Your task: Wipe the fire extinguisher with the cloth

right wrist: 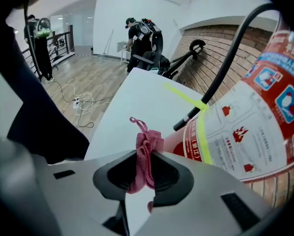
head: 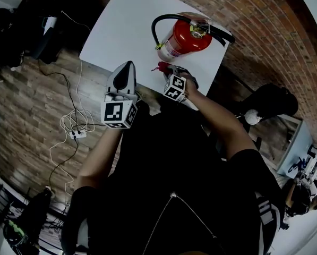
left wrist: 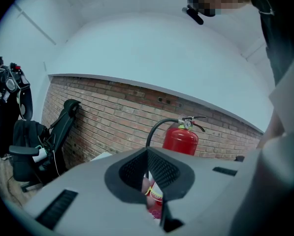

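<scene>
Right gripper view: cloth [right wrist: 147, 142] in right claw [right wrist: 147, 157], fire extinguisher [right wrist: 255, 117] just beside.

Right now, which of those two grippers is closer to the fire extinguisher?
Right. The right gripper, shut on the pink cloth, is just beside the fire extinguisher; the left gripper, shut, sits farther back by the table edge.

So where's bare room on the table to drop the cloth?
The table is bare left of the extinguisher, out to its far and left edges. It is crowded at the near right, where the right gripper holds the cloth by the extinguisher.
</scene>
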The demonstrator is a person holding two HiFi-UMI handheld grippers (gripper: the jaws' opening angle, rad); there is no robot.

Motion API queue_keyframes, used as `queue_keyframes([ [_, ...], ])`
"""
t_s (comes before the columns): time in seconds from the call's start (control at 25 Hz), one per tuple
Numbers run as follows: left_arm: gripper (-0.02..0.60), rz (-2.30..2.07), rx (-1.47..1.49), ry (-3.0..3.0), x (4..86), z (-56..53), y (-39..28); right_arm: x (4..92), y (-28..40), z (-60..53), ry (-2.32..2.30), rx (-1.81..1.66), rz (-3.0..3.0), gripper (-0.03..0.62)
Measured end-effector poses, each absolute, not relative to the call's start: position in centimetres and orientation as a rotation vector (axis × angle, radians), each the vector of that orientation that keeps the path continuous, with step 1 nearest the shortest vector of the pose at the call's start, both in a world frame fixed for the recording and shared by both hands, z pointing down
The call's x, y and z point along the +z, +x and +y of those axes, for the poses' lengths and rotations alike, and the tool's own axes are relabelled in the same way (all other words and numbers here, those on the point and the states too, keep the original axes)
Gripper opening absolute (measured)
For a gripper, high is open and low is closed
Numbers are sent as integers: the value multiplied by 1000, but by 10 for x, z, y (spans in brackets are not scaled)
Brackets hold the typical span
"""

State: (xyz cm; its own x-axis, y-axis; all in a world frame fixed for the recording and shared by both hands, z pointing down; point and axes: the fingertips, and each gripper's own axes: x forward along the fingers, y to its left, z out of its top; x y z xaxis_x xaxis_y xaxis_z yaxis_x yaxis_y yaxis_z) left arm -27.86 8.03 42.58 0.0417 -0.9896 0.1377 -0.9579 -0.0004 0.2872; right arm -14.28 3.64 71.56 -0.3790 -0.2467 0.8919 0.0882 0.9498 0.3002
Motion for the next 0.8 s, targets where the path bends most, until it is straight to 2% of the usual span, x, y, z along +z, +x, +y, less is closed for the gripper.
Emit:
queue_keyframes([
  [0.48,8,-2020,-100,1936,446,106,-293,763,-148,24,134,-413,-1872,86],
  [0.8,6,-2013,-85,1935,451,111,-295,768,-149,20,113,-587,-1815,86],
])
